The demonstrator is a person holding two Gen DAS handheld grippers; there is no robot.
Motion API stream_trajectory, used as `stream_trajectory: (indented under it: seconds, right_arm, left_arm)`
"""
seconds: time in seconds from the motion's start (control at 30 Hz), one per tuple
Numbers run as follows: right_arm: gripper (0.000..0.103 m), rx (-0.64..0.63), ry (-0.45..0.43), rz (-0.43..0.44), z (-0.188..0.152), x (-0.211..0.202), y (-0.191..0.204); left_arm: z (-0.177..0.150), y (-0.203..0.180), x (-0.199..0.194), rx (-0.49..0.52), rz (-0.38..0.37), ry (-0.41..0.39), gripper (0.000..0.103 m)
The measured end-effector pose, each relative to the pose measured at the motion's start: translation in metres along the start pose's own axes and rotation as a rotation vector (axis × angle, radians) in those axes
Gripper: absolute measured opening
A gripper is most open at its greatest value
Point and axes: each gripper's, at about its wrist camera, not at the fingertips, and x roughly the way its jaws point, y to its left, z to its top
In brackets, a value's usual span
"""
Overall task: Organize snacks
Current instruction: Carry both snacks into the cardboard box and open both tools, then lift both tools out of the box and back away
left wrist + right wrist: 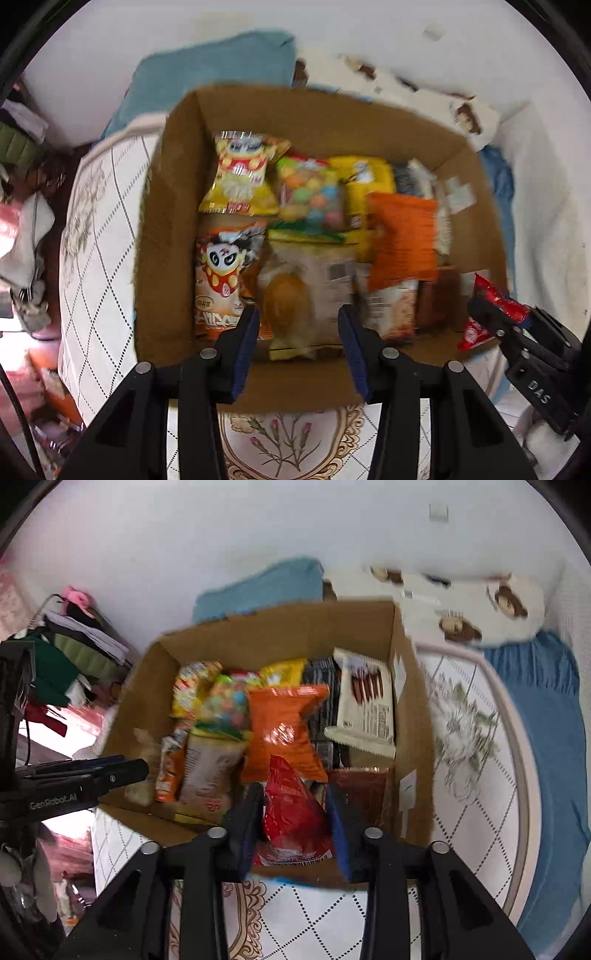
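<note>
A: Gripping the shiny red foil snack packet [291, 812], the right gripper [293, 823] has its jaws clamped on both sides, above the near edge of the brown cardboard box [413, 716].

B: And the left gripper [297, 325]?

A: Empty; jaws narrowed on nothing, over the box.

B: Packet orientation?

A: Long axis runs away from the camera, tip toward the orange crinkled bag [282, 723], though blur hedges that. Lower it flat into a gap.
</note>
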Motion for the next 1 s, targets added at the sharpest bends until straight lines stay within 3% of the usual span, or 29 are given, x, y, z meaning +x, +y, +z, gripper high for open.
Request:
stream_trajectory:
  seconds: [0.03, 0.07, 0.1, 0.13, 0.17, 0.43, 0.7, 1.0]
  right_arm:
    - [0.062, 0.011, 0.019, -0.009, 0.003, 0.007, -0.003]
    - [0.074, 0.021, 0.043, -0.021, 0.006, 0.014, -0.004]
    - [0.093, 0.025, 0.057, -0.033, 0.007, 0.019, -0.004]
    - [0.097, 0.028, 0.071, -0.050, 0.009, 0.023, -0.004]
    - [0.097, 0.026, 0.075, -0.063, 0.007, 0.025, -0.003]
    - [0.099, -0.011, 0.111, -0.206, 0.006, 0.033, 0.002]
    - [0.099, 0.000, 0.092, -0.225, -0.004, 0.025, -0.001]
    - [0.099, -0.001, -0.002, -0.226, -0.025, -0.014, 0.010]
  left_arm:
    - [0.002, 0.000, 0.007, -0.001, 0.002, 0.023, 0.045]
    - [0.002, 0.001, 0.014, 0.000, 0.007, 0.038, 0.057]
    - [0.003, 0.000, 0.018, 0.002, 0.021, 0.048, 0.065]
    - [0.005, 0.002, 0.021, -0.002, 0.029, 0.048, 0.086]
    - [0.004, 0.002, 0.021, -0.008, 0.029, 0.041, 0.095]
    - [-0.012, 0.011, 0.030, -0.045, 0.077, 0.007, 0.098]
    - [-0.028, 0.014, 0.020, -0.065, 0.072, -0.038, 0.098]
    - [-0.054, 0.012, -0.027, -0.077, 0.065, -0.178, 0.098]
